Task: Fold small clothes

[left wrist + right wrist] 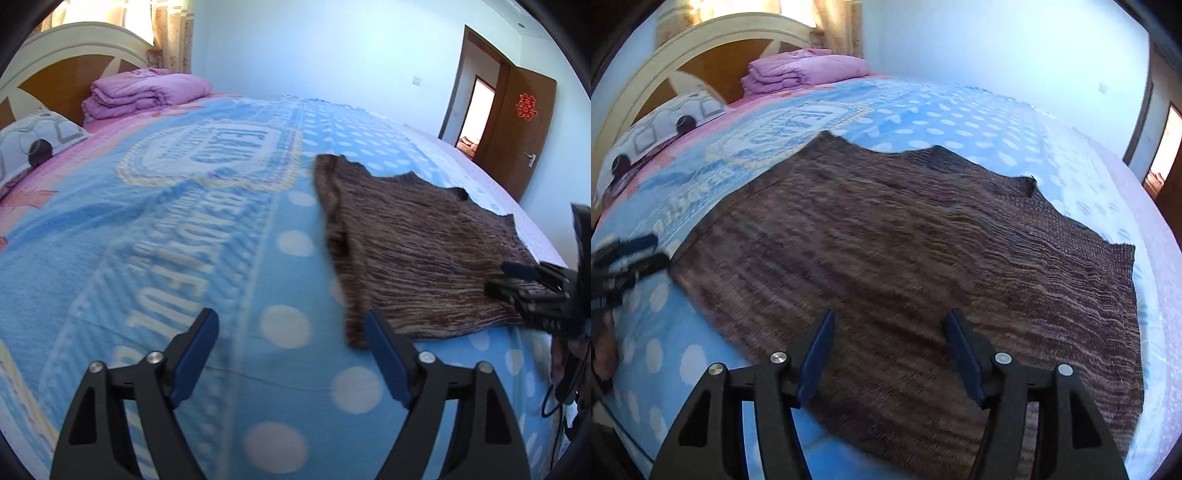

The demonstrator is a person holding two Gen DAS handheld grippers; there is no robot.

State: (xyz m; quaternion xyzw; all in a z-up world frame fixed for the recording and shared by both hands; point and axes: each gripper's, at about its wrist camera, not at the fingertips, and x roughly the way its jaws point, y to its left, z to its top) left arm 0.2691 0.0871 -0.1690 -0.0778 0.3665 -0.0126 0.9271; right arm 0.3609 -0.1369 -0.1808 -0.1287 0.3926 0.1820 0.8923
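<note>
A brown striped knit garment (905,240) lies spread flat on the blue dotted blanket (676,354). My right gripper (890,317) hovers open over the garment's near hem, with nothing between its fingers. In the left wrist view the garment (417,240) lies to the right, and my left gripper (291,317) stands wide open over bare blanket (166,240). Its right finger (384,347) is beside the garment's near left corner. The right gripper (498,277) shows at the right edge above the garment. The left gripper (653,251) shows at the left edge of the right wrist view.
A folded pink quilt (147,92) and a patterned pillow (33,144) lie by the headboard (74,48) at the far end. A brown door (517,129) stands open at the far right. The bed's edge runs just right of the garment.
</note>
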